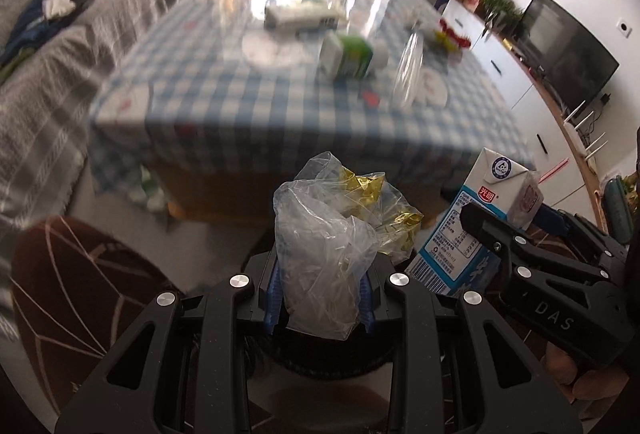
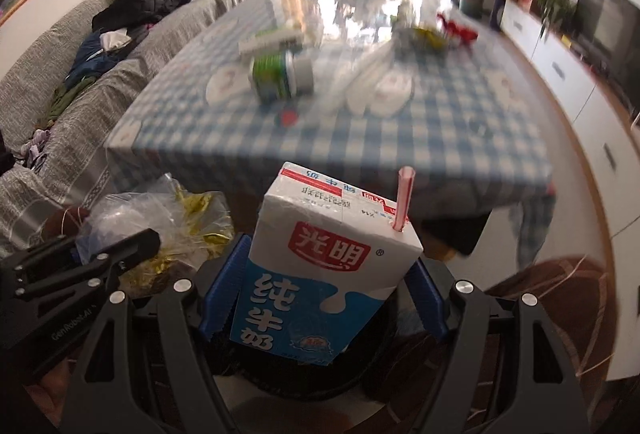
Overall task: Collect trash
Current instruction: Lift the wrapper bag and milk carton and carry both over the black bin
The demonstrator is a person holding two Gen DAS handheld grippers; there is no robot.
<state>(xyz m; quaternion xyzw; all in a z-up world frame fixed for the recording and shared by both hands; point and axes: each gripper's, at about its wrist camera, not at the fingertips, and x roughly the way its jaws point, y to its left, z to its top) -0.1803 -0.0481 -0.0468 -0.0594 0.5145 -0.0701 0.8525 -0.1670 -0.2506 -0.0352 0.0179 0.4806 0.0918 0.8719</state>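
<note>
My left gripper (image 1: 322, 298) is shut on a crumpled clear plastic bag (image 1: 320, 234) with gold foil wrappers (image 1: 368, 186) in it. My right gripper (image 2: 320, 294) is shut on a blue and white milk carton (image 2: 320, 274) with a red striped straw (image 2: 403, 198) in its top. The carton (image 1: 476, 218) and the right gripper's black arm (image 1: 532, 270) show at the right of the left wrist view; the bag (image 2: 132, 214) shows at the left of the right wrist view. Both hang over a dark round bin opening (image 2: 304, 374) just below the fingers.
A table with a blue checked cloth (image 1: 280, 94) stands ahead, bearing a tipped green and white carton (image 1: 348, 54), a clear bottle (image 1: 408, 70), a white box (image 1: 300, 14) and red and yellow wrappers (image 2: 452, 28). Grey sofa (image 1: 60, 54) left, brown rug (image 1: 80, 294), TV (image 1: 568, 46) right.
</note>
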